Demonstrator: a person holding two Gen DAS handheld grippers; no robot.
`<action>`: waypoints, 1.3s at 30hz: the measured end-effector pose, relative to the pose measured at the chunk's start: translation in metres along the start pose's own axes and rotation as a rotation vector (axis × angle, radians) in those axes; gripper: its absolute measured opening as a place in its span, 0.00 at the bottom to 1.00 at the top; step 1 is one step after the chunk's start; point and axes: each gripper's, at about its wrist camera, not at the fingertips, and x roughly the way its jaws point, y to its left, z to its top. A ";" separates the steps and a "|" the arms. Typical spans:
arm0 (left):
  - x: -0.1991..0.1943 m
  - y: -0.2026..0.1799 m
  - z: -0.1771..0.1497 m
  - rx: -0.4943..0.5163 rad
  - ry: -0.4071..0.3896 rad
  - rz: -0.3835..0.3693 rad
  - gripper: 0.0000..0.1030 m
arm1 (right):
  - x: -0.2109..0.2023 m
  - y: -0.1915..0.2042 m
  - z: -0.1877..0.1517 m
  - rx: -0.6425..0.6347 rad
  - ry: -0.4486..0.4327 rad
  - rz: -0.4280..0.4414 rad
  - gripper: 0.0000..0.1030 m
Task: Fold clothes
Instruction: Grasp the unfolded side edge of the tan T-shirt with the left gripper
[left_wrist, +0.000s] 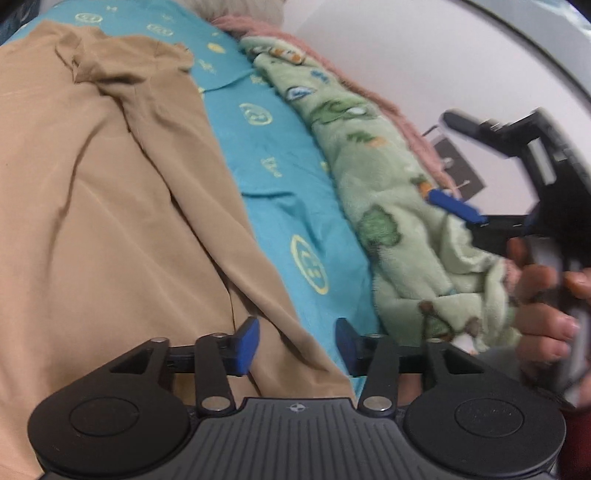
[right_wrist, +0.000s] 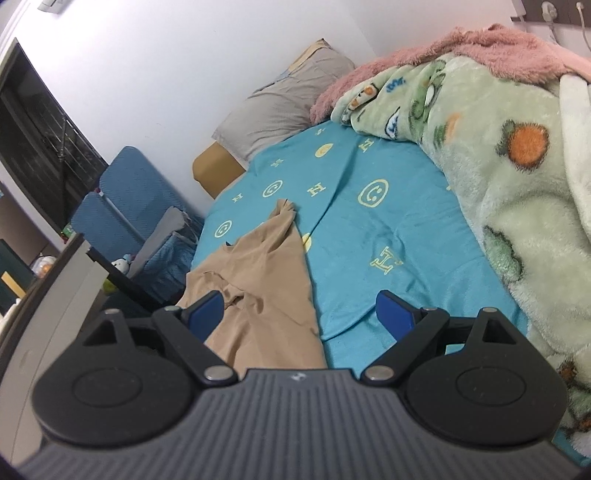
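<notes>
Tan garment (left_wrist: 110, 206) lies spread on the turquoise sheet (left_wrist: 280, 199), its right edge running between the left gripper (left_wrist: 295, 345)'s 2 blue pads, which stand apart with no visible pinch on the cloth. Bare sheet stretches ahead and right of that gripper, up to the green fleece blanket (left_wrist: 391, 206). The right gripper (right_wrist: 299, 315) stands wide apart over the garment's edge, gripping nothing, open sheet ahead up to the grey pillow (right_wrist: 280, 107).

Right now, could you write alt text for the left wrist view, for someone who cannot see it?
A tan garment lies spread on a blue bedsheet, its edge running between the open fingers of the left gripper. A green blanket is heaped beside it, and a hand holds the right gripper at the right edge.
</notes>
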 end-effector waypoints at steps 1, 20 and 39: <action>0.006 -0.001 0.001 -0.013 0.006 0.016 0.50 | 0.000 0.002 0.000 -0.014 -0.008 -0.005 0.88; -0.014 0.034 0.031 -0.297 0.101 0.012 0.06 | 0.008 -0.007 -0.003 0.006 0.002 -0.063 0.88; -0.073 0.094 -0.002 -0.362 0.145 0.277 0.46 | 0.023 -0.004 -0.005 -0.005 0.075 -0.048 0.88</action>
